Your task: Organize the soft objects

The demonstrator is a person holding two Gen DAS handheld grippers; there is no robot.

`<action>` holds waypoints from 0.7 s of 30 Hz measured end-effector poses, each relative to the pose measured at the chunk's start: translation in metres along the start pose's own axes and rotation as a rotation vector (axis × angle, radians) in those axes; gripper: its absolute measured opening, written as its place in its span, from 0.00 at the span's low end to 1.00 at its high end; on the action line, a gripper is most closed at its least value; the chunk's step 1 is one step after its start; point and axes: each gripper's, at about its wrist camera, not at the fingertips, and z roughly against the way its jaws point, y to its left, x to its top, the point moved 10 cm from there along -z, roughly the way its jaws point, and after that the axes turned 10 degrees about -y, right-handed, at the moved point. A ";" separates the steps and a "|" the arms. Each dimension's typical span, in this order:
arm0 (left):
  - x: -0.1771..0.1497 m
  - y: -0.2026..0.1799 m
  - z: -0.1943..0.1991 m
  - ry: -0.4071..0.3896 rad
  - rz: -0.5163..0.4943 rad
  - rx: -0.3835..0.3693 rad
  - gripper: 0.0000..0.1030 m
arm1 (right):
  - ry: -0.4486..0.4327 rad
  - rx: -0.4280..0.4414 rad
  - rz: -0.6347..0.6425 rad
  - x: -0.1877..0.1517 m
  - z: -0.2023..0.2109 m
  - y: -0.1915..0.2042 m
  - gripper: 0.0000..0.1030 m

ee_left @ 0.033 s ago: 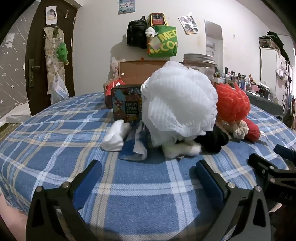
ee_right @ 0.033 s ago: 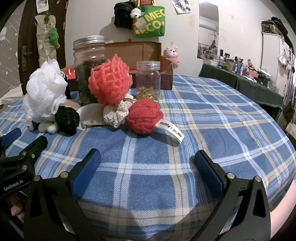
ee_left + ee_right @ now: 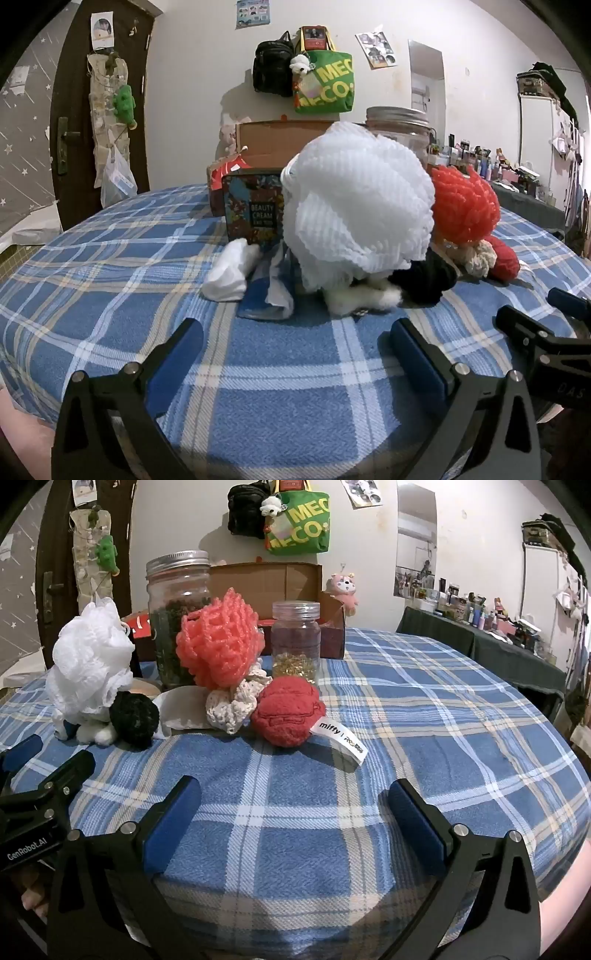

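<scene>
**Fingers spread on both units, soft items grouped ahead**

Fingers of your left gripper (image 3: 295,347) stand wide apart with nothing between them; the blue pads (image 3: 177,354) hover over bare cloth. Your right gripper (image 3: 293,812) is in the same condition: fingers apart, nothing held.

Item count, soft objects:
- One white mesh puff (image 3: 354,210), the largest item.
- One coral mesh puff (image 3: 221,642), leaning against the large jar.
- One black scrunchie (image 3: 135,718), touching the base of the white puff.
- One cream crocheted scrunchie (image 3: 236,701), between the coral puff and the red item.
- One red plush item (image 3: 288,716) with a white "miffy" label (image 3: 338,740).
- One white folded cloth (image 3: 231,275) and one blue-and-white cloth (image 3: 271,291), just beside it.

Hard items: two glass jars, a large one (image 3: 177,616) and a small one (image 3: 295,638), one printed "Beauty Cream" tin (image 3: 253,212) and one cardboard box (image 3: 273,579).

All items rest on a table covered by a blue plaid cloth (image 3: 424,709). Behind it you see a white wall with a green tote bag (image 3: 299,524) and a dark door (image 3: 74,110).

From your left fingers, the white puff lies directly ahead, near. From your right fingers, the red plush item lies ahead, slightly left of centre, apart from both pads.
</scene>
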 end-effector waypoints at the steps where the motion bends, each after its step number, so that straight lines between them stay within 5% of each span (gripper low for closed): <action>1: 0.000 0.000 0.000 -0.001 -0.007 0.002 1.00 | -0.001 0.001 -0.003 0.000 0.000 0.000 1.00; 21: 0.000 0.000 0.000 -0.002 -0.007 0.002 1.00 | 0.002 0.000 -0.002 -0.001 0.000 0.001 1.00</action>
